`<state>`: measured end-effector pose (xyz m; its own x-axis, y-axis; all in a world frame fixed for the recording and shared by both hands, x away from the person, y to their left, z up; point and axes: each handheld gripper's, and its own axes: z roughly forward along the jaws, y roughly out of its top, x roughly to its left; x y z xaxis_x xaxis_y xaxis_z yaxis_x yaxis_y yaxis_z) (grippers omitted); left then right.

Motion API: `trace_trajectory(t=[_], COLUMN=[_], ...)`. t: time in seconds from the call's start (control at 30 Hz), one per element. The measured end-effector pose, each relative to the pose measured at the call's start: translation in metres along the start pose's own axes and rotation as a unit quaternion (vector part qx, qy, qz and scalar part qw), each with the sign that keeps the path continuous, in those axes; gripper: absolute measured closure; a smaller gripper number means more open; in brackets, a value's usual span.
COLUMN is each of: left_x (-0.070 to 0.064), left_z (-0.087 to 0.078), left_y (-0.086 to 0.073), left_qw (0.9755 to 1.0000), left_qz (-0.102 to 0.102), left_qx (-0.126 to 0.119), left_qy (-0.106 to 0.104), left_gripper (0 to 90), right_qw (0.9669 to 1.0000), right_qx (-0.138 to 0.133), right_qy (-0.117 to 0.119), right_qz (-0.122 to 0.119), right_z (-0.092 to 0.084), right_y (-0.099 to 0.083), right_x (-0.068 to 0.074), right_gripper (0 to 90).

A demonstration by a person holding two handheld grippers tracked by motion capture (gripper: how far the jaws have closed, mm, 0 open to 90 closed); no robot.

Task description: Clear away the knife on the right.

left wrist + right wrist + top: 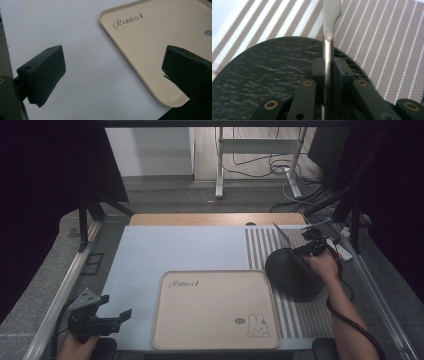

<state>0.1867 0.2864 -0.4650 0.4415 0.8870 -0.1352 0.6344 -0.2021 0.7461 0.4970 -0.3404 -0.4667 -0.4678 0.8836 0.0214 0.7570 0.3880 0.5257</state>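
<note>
"Rabbit" in script on the beige tray (150, 45), upper-left corner

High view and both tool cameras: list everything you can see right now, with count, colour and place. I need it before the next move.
Knife: 1, silver metal, clamped in the right tool, blade pointing away over the striped mat.
Round plate: 1, black, on the striped mat, right of the tray.
Tray: 1, beige, with "Rabbit" lettering and a bunny drawing, bare, at the table's near middle.
Striped mat: 1, brown and white, right part of the table.
Table cover: 1, pale blue, under the tray and mat.
Desk frame: 1, white, on the floor beyond the table, with cables.
Right tool: 1, black, shut on the knife, above the plate.
Left tool: 1, black, open, at the near left corner.
</note>
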Motion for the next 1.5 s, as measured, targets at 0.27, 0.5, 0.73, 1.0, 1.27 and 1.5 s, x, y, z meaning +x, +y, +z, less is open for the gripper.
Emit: trace_trajectory(t=[0.27,0.5,0.73,1.0,1.27,1.5], left_x=[0.0,0.0,0.0,0.0,0.001,0.001], left_z=[0.0,0.0,0.001,0.001,0.001,0.0], left_y=[0.0,0.0,0.0,0.0,0.0,0.0], left_qw=[1.0,1.0,1.0,1.0,1.0,1.0], left_qz=[0.0,0.001,0.003,0.001,0.0,0.0], left_qx=[0.0,0.0,0.002,0.001,-0.001,-0.001], left_qy=[-0.001,-0.002,-0.005,-0.008,-0.009,-0.009], left_gripper=[5.1,5.1,5.0,5.0,5.0,5.0], right_qw=[0.9995,0.998,0.9952,0.9928,0.9893,0.985], right_qx=[-0.002,-0.003,-0.009,0.006,0.018,0.027], right_qy=[0.015,0.044,0.069,0.078,0.096,0.116], right_qz=[-0.027,-0.045,-0.069,-0.09,-0.108,-0.125], right_z=[-0.011,-0.016,-0.025,-0.026,-0.029,-0.033], right_y=[-0.011,-0.022,-0.034,-0.045,-0.058,-0.069], right_x=[0.028,0.051,0.079,0.101,0.124,0.148], right_gripper=[80.1,80.0,80.0,80.0,80.0,80.0])
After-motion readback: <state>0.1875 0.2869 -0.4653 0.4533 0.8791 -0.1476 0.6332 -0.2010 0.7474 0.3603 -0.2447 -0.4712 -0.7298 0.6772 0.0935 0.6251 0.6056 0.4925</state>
